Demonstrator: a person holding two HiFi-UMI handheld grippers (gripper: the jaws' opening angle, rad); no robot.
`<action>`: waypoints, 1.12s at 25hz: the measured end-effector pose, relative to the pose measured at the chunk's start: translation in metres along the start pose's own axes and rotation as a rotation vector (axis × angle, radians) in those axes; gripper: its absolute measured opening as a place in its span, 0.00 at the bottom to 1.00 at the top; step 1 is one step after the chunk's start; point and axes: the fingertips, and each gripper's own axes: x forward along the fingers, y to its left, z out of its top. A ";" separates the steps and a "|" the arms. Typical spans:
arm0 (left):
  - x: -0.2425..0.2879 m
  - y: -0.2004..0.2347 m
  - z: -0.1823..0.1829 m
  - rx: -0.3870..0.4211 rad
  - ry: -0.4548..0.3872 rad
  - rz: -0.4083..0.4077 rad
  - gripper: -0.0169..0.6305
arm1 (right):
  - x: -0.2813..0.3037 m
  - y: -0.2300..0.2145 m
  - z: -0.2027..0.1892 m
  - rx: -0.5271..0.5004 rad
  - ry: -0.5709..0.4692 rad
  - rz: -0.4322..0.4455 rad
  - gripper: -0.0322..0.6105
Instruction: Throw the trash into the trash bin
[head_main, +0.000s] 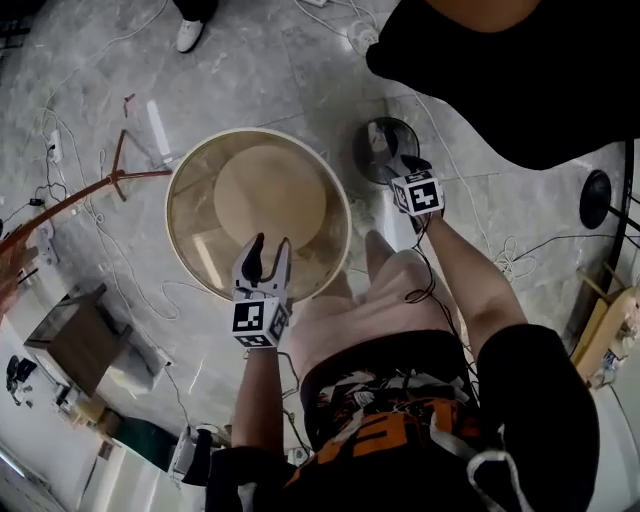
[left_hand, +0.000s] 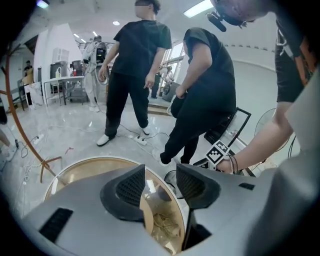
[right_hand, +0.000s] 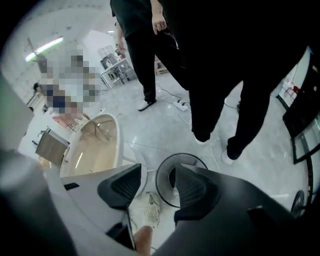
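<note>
Over the bin (head_main: 359, 158) hangs the right gripper (head_main: 388, 148). Its fingers are apart, with nothing between them. The bin stands on the floor (head_main: 300, 60), just beside the round counter (head_main: 195, 230). The left gripper (head_main: 271, 245) is over the counter's near edge. Its fingers are apart too and hold nothing. A person in black (left_hand: 140, 60) stands near.

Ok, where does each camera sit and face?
Head view: on the head, facing steeply down at the tub; both arms show.
Left gripper view: on the left gripper, facing over the tub's rim; its jaws show.
Right gripper view: on the right gripper, facing down at the black bin; its jaws show.
All share the tub.
</note>
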 end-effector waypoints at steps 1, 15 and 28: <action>-0.011 0.003 0.004 -0.005 -0.016 0.010 0.35 | -0.010 0.017 0.011 -0.025 -0.026 0.024 0.40; -0.298 0.075 0.124 -0.074 -0.570 0.302 0.35 | -0.255 0.426 0.231 -0.580 -0.517 0.566 0.37; -0.610 0.090 0.174 0.005 -0.952 0.494 0.25 | -0.522 0.715 0.237 -0.825 -0.874 0.934 0.38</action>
